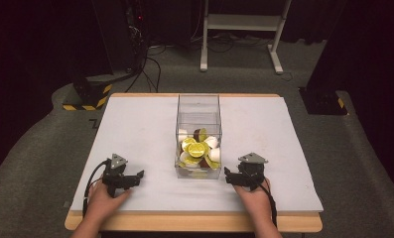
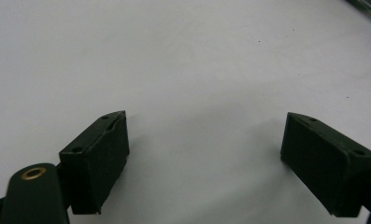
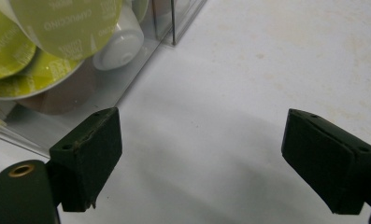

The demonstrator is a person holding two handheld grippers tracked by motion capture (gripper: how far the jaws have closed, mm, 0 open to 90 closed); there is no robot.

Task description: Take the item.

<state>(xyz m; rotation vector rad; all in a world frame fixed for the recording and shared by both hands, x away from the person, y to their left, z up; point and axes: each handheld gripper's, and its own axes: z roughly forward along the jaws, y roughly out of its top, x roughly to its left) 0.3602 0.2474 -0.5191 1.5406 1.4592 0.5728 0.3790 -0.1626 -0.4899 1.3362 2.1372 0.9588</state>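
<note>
Left tool [image 1: 135, 177] and right tool [image 1: 229, 176]: jaws spread wide, hand-held, resting low.

A table [image 1: 135, 124] with a pale grey-white top and a wooden edge carries everything. A clear plastic box [image 1: 198, 114] stands on it at the middle, holding a heap of coffee capsules [image 1: 197, 148] with green, white and brown faces. The left gripper [image 1: 135, 177] rests on the tabletop left of the box, the right gripper [image 1: 230, 176] just right of it.
</note>
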